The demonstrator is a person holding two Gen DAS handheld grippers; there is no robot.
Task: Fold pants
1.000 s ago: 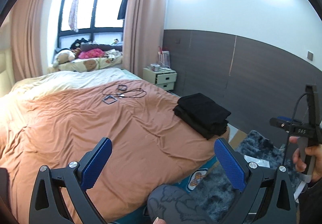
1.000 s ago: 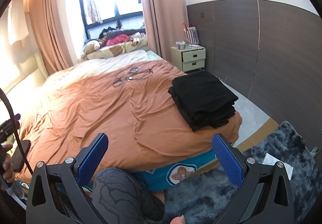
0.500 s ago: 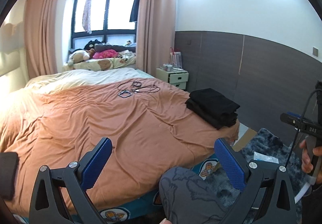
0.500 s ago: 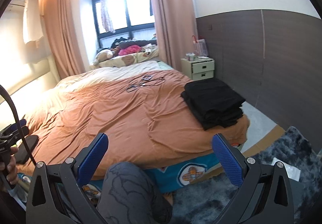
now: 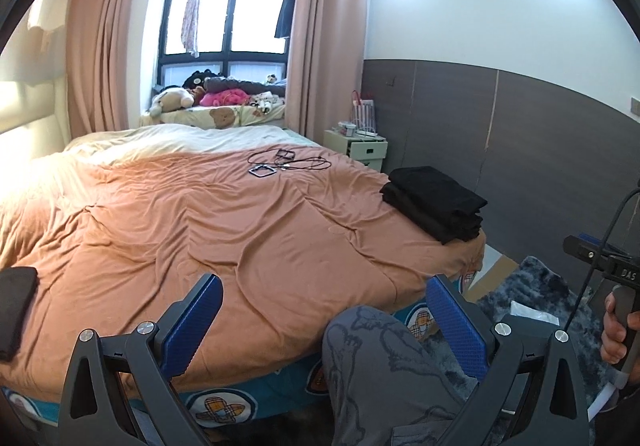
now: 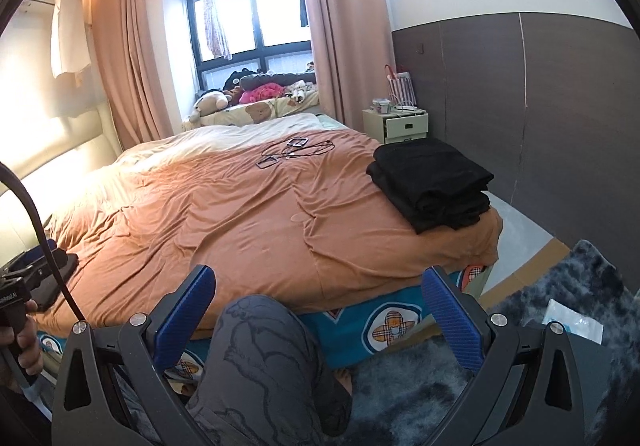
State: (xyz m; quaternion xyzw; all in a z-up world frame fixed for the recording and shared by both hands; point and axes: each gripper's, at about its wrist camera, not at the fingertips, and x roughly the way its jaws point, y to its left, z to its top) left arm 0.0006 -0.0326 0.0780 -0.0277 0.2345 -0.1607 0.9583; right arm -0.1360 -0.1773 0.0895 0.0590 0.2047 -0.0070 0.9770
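Both the left gripper (image 5: 326,320) and the right gripper (image 6: 320,312) are spread wide, grasping nothing, held off the bed's (image 5: 248,230) near edge. The folded black pants (image 6: 432,181) lie stacked on the bed's far right corner.

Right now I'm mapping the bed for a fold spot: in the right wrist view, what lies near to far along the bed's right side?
Stack of folded black pants → tangle of cables → cream bedding → plush toys at the window.
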